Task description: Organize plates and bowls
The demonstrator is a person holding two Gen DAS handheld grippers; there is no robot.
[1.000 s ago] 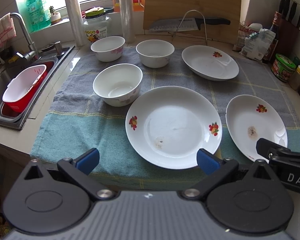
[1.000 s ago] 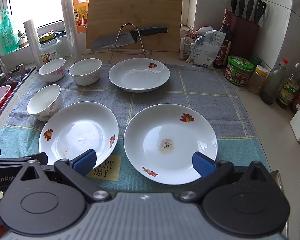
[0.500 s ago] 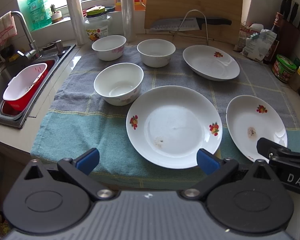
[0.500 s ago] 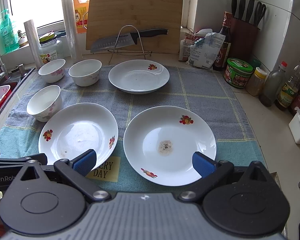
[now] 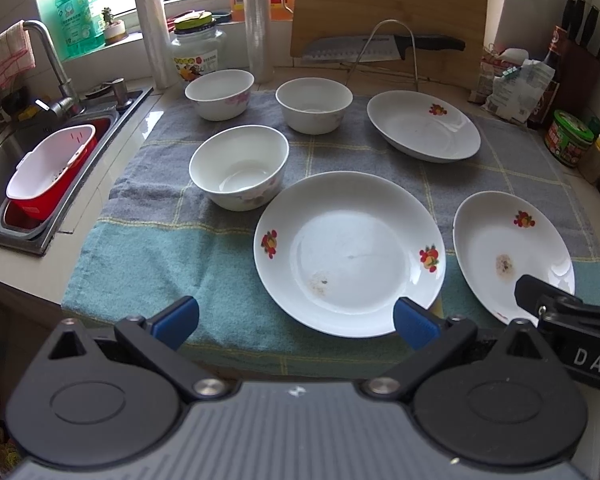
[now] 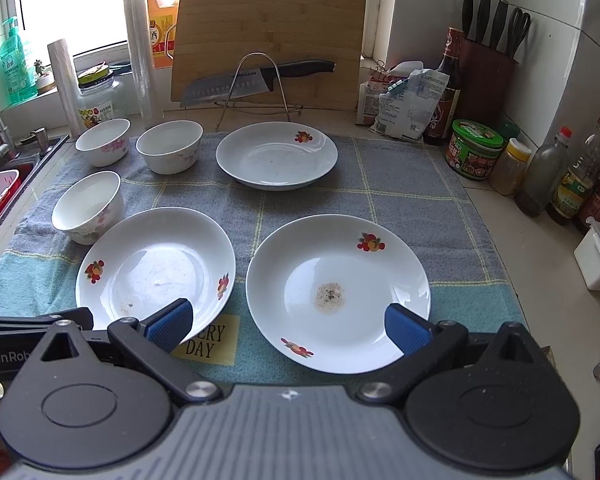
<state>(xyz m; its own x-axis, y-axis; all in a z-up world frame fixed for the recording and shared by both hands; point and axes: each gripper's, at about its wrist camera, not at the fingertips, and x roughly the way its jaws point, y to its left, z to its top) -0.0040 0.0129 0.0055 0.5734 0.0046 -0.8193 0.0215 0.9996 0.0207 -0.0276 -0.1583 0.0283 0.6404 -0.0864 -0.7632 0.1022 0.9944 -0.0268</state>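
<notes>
Both held wide open and empty above the near edge of the checked towel [image 5: 148, 264]: left gripper [image 5: 296, 318] before the left plate [image 5: 350, 254], right gripper [image 6: 287, 322] before the stained right plate [image 6: 338, 292]. Third plate [image 6: 276, 156] farther back, apart. Three bowls [image 5: 239, 168] clustered left of the plates, none stacked.
</notes>
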